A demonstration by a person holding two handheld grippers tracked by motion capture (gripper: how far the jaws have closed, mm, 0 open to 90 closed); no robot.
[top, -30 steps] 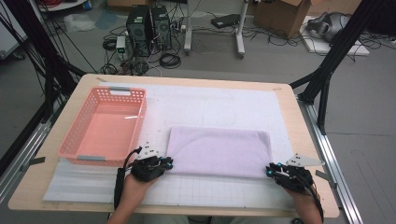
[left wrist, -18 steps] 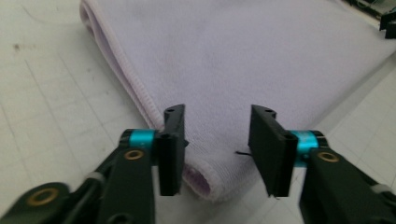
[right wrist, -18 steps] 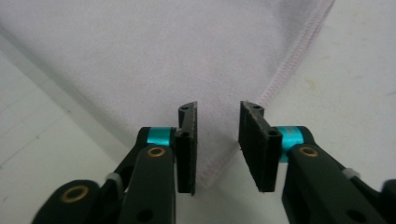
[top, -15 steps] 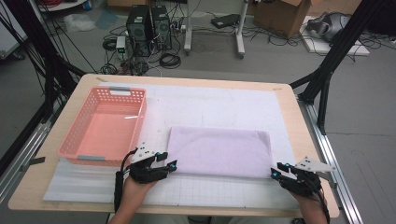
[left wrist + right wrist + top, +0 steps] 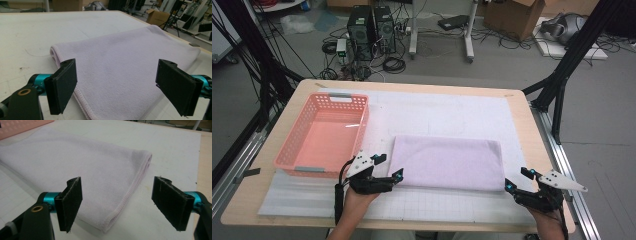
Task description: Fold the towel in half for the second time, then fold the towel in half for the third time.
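Release of the folded towel (image 5: 447,162) is the step in hand: it lies flat on the white mat (image 5: 442,112) of the worktop (image 5: 517,100), just right of the pink basket (image 5: 324,135). The left gripper (image 5: 398,175) sits at the towel's near left corner and the right gripper (image 5: 517,180) at its near right corner. Both sets of jaws have just been opening and now stand spread, with cloth below and ahead of them but nothing pinched. To finish well, draw each gripper back toward the near edge without snagging the hem, keep the pads clear of the top layer, and leave the stacked edges aligned. In the left gripper view the towel (image 5: 120,65) runs out of frame at the bottom; in the right gripper view its corner (image 5: 107,226) sits between the jaws, and whether a pad grazes it cannot be told. How many layers the fold holds is hard to make out.
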